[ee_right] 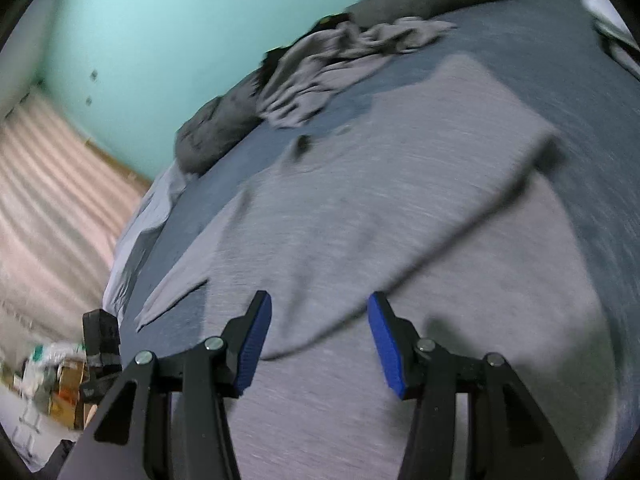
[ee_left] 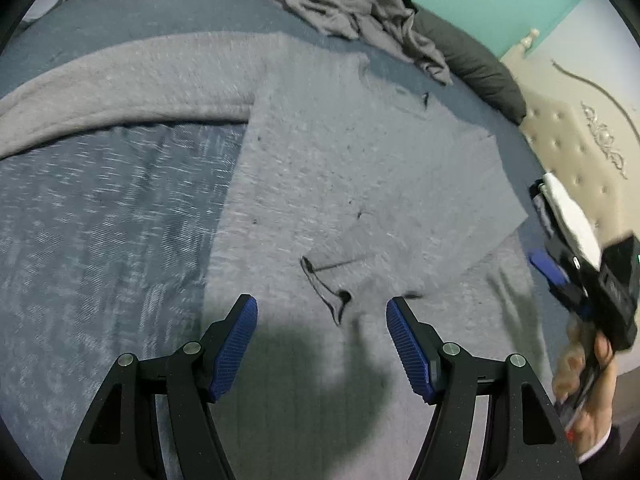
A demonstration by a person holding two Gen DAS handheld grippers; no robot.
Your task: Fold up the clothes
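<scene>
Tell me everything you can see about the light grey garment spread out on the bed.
The light grey heathered knit garment lies spread flat on the blue-grey bedspread. It looks soft, like jersey or sweatshirt fabric. One long sleeve stretches sideways across the bed; another part is folded over the body, its straight edges showing. Small dark marks and a dark looped cord sit near the neck. Neither open hand-held gripper touches it; both views are blurred.

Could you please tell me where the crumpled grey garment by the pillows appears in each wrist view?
Left wrist: the crumpled garment lies at top centre-right, beyond the flat sweater.
Right wrist: the garment lies upper centre, beyond the sweater.
Shared landmark: the dark pillow beside it.
</scene>
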